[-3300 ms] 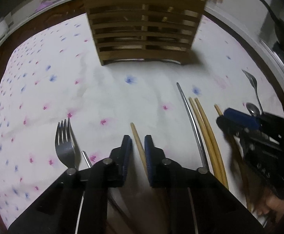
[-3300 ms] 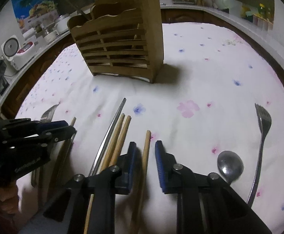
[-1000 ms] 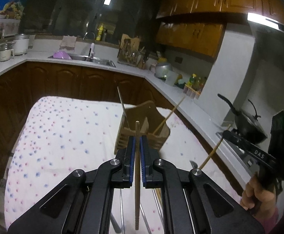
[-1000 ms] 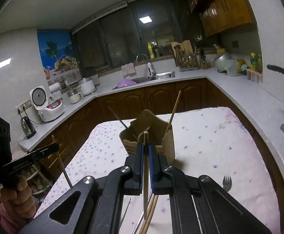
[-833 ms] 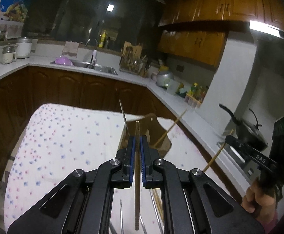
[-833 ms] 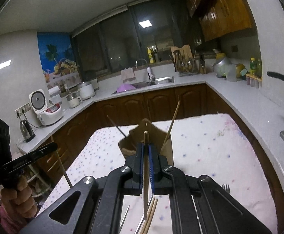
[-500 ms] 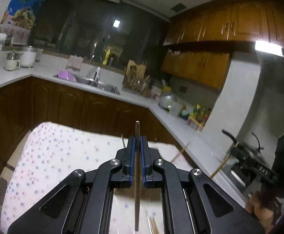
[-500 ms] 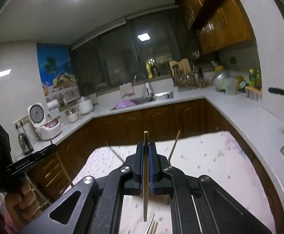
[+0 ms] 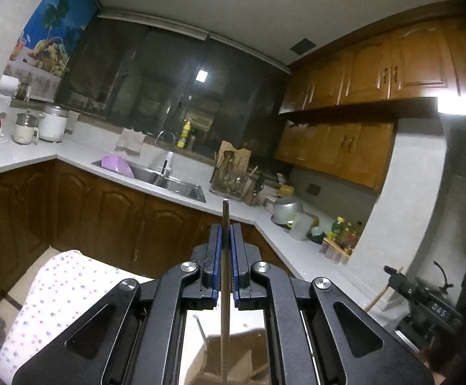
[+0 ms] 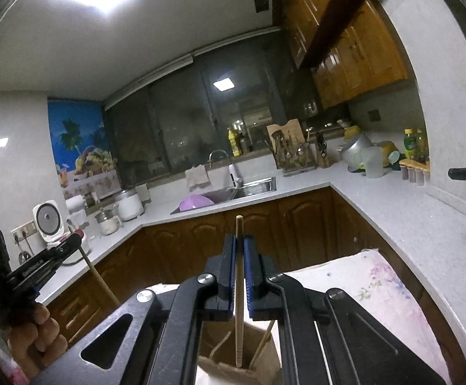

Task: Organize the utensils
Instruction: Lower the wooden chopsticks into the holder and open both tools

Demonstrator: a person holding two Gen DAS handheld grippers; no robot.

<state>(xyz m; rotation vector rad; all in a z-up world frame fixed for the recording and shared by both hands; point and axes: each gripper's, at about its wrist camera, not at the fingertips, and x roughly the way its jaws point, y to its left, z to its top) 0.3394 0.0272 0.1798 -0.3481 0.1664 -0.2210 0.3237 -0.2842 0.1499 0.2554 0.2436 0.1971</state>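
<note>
Kitchen backdrop, two grippers (image 9: 225, 234) (image 10: 239, 247), one chopstick (image 9: 224, 288) (image 10: 238, 288) each, one holder (image 10: 233, 365).

Home kitchen: sink (image 9: 169, 182); wooden cabinets (image 9: 377, 73); rice cooker (image 10: 47, 221)

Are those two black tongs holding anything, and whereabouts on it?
Yes, each holds one wooden chopstick upright. The left tongs pinch a chopstick near its top end; the right tongs do likewise with another chopstick.

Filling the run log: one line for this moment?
left gripper: shut on chopstick | right gripper: shut on chopstick | both above wooden holder | phase: inserting
</note>
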